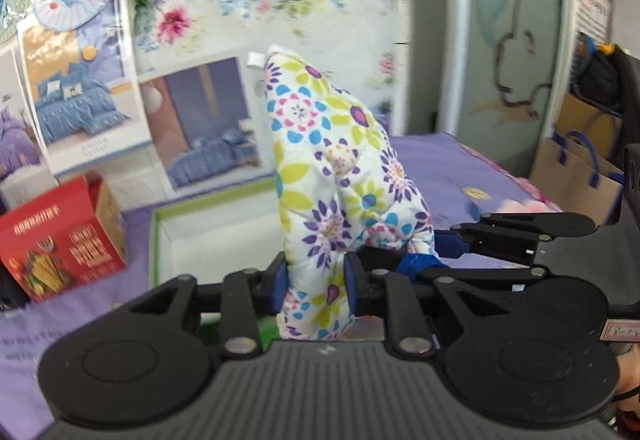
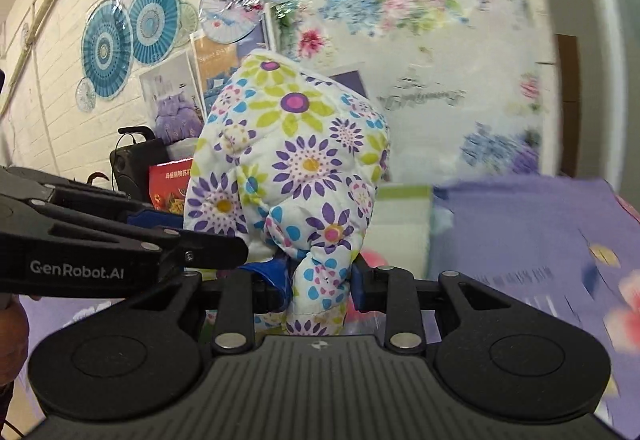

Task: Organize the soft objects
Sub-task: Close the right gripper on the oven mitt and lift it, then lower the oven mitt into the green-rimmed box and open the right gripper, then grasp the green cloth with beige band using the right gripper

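Left wrist view: the left gripper (image 1: pixel 316 282) has its blue fingers (image 1: pixel 280 282) pinched on the lower edge of a flower-print quilted cloth (image 1: pixel 332 160), which bunches upward above them. The right gripper (image 1: pixel 424 260) reaches in from the right and touches the same cloth. Behind sit a green-rimmed white box (image 1: pixel 160 236) and a red carton (image 1: pixel 64 244) on the purple bed cover (image 1: pixel 460 168).

Right wrist view: the right gripper (image 2: pixel 320 280) clamps the cloth's (image 2: pixel 296 152) bottom fold between narrow fingers (image 2: pixel 360 284); the left gripper (image 2: pixel 256 240) grips beside it.

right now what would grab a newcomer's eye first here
The flower-print quilted cloth stands bunched at centre, pinched by both the left gripper and right gripper. Behind it sits a green-rimmed white box, with a red carton to its left.
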Motion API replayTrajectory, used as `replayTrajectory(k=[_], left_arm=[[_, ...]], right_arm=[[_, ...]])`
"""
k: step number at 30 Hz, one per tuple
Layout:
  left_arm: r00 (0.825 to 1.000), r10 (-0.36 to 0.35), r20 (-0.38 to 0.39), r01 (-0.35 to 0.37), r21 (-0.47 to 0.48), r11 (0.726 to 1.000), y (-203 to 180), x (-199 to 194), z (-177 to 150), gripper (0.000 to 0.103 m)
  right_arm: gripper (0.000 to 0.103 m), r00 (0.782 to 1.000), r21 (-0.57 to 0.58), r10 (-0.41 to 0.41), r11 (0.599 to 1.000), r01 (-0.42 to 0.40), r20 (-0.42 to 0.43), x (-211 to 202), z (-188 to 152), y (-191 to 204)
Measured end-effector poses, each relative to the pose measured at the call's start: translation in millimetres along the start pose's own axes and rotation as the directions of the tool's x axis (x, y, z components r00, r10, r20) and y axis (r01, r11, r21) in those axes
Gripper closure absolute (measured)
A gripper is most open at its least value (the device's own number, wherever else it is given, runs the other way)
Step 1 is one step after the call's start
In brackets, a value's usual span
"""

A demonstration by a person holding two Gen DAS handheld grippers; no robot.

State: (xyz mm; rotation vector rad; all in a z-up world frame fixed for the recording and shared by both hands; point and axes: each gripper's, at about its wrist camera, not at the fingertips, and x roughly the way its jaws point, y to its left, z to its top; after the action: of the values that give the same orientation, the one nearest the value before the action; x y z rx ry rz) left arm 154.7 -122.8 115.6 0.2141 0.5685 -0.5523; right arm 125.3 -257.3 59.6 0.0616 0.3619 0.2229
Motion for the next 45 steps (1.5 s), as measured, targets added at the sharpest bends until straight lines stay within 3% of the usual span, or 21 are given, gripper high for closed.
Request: replayTrajectory(k=[2,6,8,10,16,21,29,31,38,45], left_arm=[[0.999,0.026,-0.046,-0.027,-0.020,0.999,27.7,33.7,19.5,0.082],[0.987,0.099,-0.123,-0.106,-0.053,0.993,70.2,91.6,26.7,0.035],[0.977,0.178,-0.120,-0.185,-0.046,0.982,83.0,104.3,22.9,0.035],[0.972,0.200,-0.121,-0.209,-0.064,0.976,93.3,108.2,21.0,0.034],[0.987,0.127,-0.098,-0.140,-0.142,0.980,93.3,89.1,17.1,0.032],[0.985,0.162,-0.055,-0.169,-0.154,0.973,73.3,53.0,13.8,0.027],[0.983,0.177,-0.047,-0.183,-0.209,0.961,61.4,-1.2,-13.2,0.018],[0.983,0.179,-0.027,-0.181,-0.222,0.958,60.9,-17.9,-26.0,0.000],[0.976,0.213,0.046,-0.197,-0.232,0.953,59.1,-81.3,-73.4,0.000],[0.973,0.229,0.029,-0.223,-0.128,0.966,53.2,-109.3,-127.5,0.000]], right_arm=[[0.090,0.998,-0.013,0.016,1.000,-0.016,-0.053,39.0,18.6,-1.5],[0.084,0.974,0.064,0.049,0.997,-0.036,-0.221,110.3,25.5,-19.8],[0.081,0.974,0.062,0.010,0.998,0.004,-0.224,122.2,20.1,-24.9],[0.080,0.985,0.058,-0.039,0.997,0.050,-0.167,114.2,14.1,-28.0],[0.079,0.998,0.093,-0.032,0.995,0.037,-0.061,80.7,22.6,-29.9],[0.078,1.000,0.093,-0.025,0.995,0.025,-0.001,43.4,28.5,-18.3],[0.075,0.998,0.045,-0.054,0.998,0.053,0.013,-15.1,6.5,17.0],[0.074,0.998,0.037,-0.066,0.997,0.065,0.012,-28.7,-4.0,26.6],[0.072,0.998,0.049,-0.065,0.997,0.064,0.016,-71.5,-47.2,59.9],[0.070,0.998,0.015,-0.058,0.998,0.058,-0.013,-82.7,-83.2,91.4]])
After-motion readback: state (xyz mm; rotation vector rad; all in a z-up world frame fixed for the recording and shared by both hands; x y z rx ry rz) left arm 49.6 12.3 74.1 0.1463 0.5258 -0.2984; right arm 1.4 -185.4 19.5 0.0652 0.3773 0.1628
